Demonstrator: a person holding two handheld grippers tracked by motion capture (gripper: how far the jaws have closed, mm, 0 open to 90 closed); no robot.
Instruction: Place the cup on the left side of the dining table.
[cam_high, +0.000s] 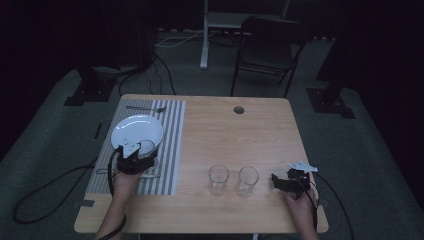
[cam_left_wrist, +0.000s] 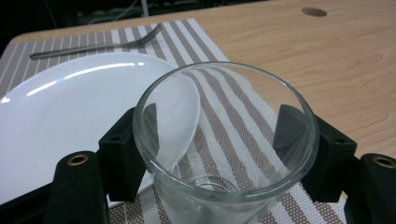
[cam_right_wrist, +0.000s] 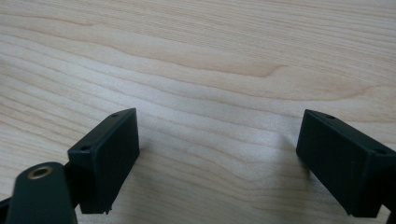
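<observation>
L gripper (cam_left_wrist: 219, 140) is clamped on a clear glass (cam_left_wrist: 224, 144), jaws pressing both sides of it, over the striped placemat (cam_left_wrist: 243, 93) just beside the white plate (cam_left_wrist: 60, 107); the plate edge sits right by the glass on its L side. A fork (cam_left_wrist: 93, 44) lies at the far end of the mat, beyond the plate. R gripper (cam_right_wrist: 217, 154) rests w/ jaws spread wide, nothing btwn them, over bare wood near the table's R front corner. Two more glasses (cam_high: 218, 179) (cam_high: 247, 180) stand side by side mid-table btwn the hands, well apart from the mat. Light wood table (cam_high: 240, 135) w/ a cable hole (cam_high: 239, 109) at the far edge; grey carpet, a dark chair (cam_high: 267, 50) behind, room dim.
</observation>
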